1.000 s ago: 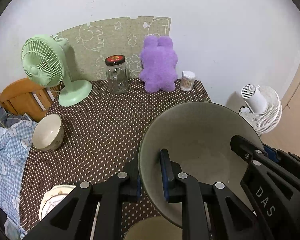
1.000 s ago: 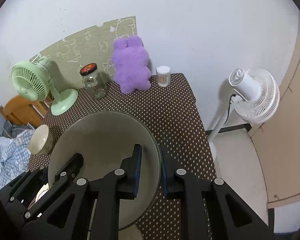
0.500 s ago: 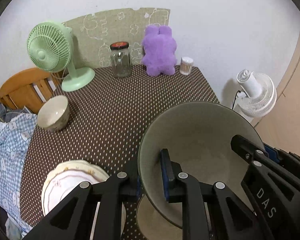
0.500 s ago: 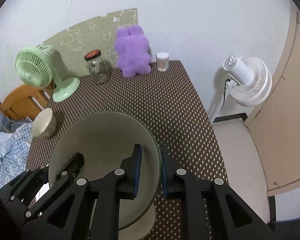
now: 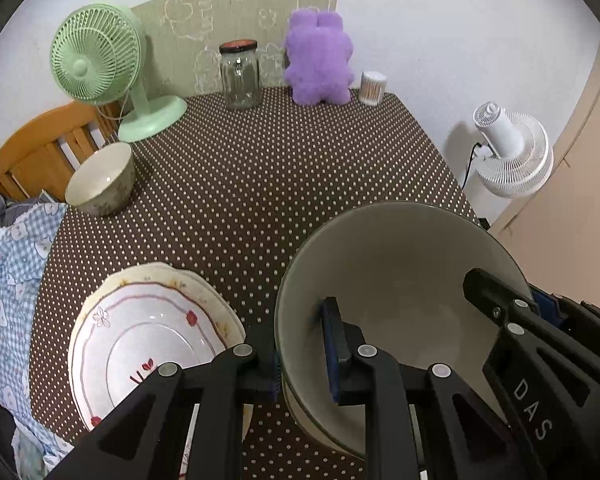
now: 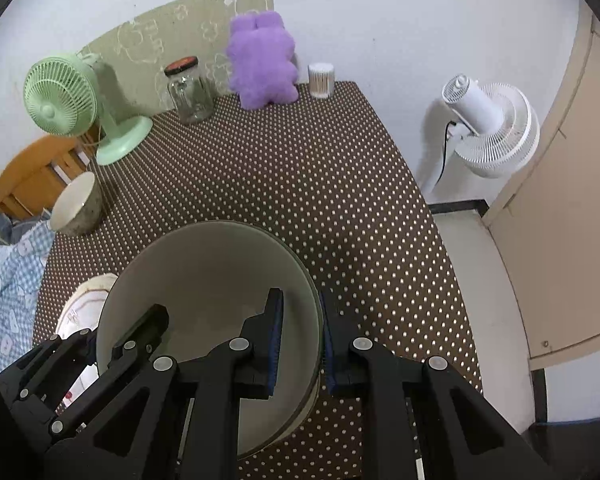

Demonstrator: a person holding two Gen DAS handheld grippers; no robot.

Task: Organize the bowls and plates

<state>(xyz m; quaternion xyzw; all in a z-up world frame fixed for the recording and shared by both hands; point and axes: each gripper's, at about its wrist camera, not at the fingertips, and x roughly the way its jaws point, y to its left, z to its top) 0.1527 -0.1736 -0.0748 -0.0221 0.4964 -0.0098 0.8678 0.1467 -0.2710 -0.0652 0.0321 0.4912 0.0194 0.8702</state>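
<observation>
Left wrist view: hovering low right of frame just over a paler bowl [image 5: 300, 412], the big grey-green bowl [image 5: 396, 280], rim gripped on opposite sides by left gripper [image 5: 302, 354] and right gripper [image 6: 300, 340], both jaws clenching it. Lying lower left on the dotted bench [image 5: 280, 168], stacked plates [image 5: 148, 336]; sitting far left, small bowl [image 5: 100, 184].

Left gripper [image 5: 300, 356]: matte black plastic, two angular fingers with triangular cut-outs, round silver screw heads at the joints, blue pads [image 5: 332, 354] on the inner finger faces. Right gripper [image 6: 300, 344]: same build, black linkage arms, silver screws, blue ribbed pads [image 6: 277, 340]. Seen from the left wrist view, white "DAS" lettering on the right gripper's black side, plus a patch of blue at its body. No hands or sleeves visible.
</observation>
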